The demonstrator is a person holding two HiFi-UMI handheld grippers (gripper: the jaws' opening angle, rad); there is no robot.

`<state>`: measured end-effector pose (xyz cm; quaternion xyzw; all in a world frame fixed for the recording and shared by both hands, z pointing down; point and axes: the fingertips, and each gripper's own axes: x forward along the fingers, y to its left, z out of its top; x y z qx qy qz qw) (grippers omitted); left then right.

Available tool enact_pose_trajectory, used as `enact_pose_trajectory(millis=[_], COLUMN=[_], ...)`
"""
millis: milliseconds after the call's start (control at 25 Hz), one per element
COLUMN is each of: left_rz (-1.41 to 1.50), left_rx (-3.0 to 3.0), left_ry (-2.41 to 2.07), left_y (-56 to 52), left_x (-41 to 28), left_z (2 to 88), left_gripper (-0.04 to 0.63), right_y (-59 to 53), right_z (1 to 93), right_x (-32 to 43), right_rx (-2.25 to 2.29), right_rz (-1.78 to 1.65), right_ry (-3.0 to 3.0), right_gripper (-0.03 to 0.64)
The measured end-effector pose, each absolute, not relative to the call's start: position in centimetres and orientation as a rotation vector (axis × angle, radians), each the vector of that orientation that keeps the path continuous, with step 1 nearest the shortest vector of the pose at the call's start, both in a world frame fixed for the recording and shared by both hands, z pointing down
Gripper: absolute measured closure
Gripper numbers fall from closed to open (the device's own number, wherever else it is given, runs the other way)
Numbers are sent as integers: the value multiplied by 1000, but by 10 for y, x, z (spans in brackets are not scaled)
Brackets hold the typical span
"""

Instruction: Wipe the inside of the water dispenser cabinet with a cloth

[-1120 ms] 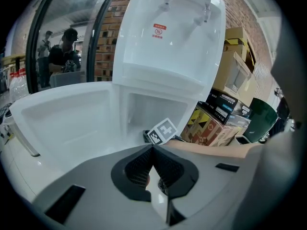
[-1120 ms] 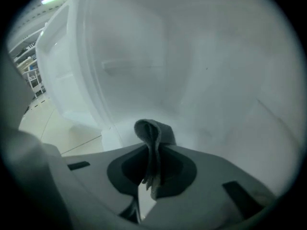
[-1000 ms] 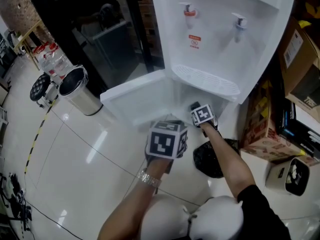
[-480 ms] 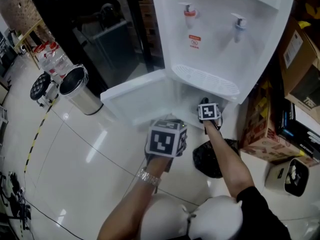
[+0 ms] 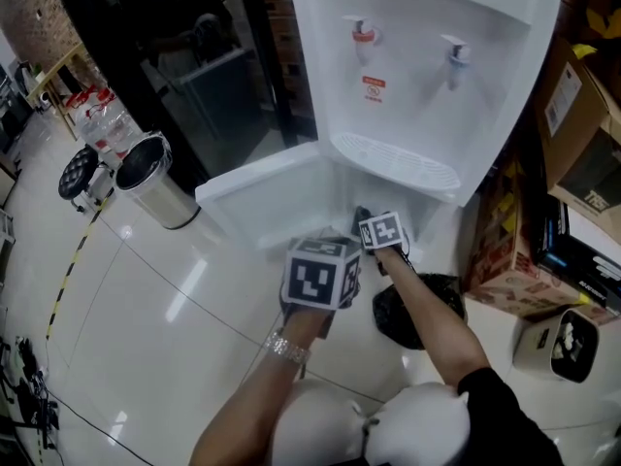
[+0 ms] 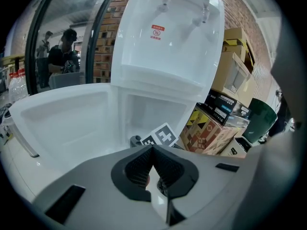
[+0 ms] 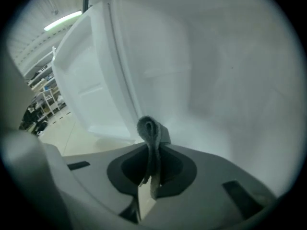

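Note:
The white water dispenser [image 5: 417,56] stands with its lower cabinet door [image 5: 262,187] swung open to the left. My right gripper [image 5: 361,214] reaches into the cabinet mouth under the drip tray. In the right gripper view it [image 7: 153,150] is shut on a folded grey cloth [image 7: 149,128] that sticks out past the jaws, close to the white inner wall [image 7: 216,80]. My left gripper [image 5: 328,246] hangs just outside, in front of the opening. Its jaws [image 6: 153,150] are shut with nothing between them, and the right gripper's marker cube [image 6: 160,137] shows just beyond.
A steel bin [image 5: 150,178] and a black stool [image 5: 76,168] stand on the glossy floor at left. A black bag [image 5: 408,314] lies by the dispenser's foot. Cardboard boxes [image 5: 505,250] are stacked at right. Dark glass doors [image 5: 204,76] stand behind the open door.
The right gripper with the cloth swung right inside the cabinet, then came back left and a little nearer. The left gripper stayed where it was.

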<state>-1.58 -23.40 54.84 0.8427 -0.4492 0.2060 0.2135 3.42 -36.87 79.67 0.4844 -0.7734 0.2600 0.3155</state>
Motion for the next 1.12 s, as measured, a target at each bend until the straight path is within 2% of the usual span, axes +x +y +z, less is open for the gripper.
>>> enact_pose_trajectory(millis=[120,240,440,600,800,960,1120], left_rz=[558,555,561,554,547,553,564], left_rx=[2341,2343,2348,2353,2350,2358,2359], left_ry=[-1255,-1256,-1242,-1243,-1247,-1243,-1238], left_y=[-234,-234,-230,-230,-231,-230,-230], left_x=[-19,-19,-17,-18,-20,-18,-17], left_z=[544,542,542,540,540,539,541], left_gripper=[594,594,594,594,594,594,594], right_y=[-400,-401,-356,-370,-406,-398,-370], right_z=[764,781,839,809,768,792,835], right_x=[77,107,64,25,74,119,79], right_rx=[1549,1622,1307,1267,1575,1640,1391], right_rz=[600,663,799,631,561,605,711], right_ry=[-2009,-1887,-1836,-2028,-1993,-1783,-1824], right_gripper=[598,598,598,598,598,598,598])
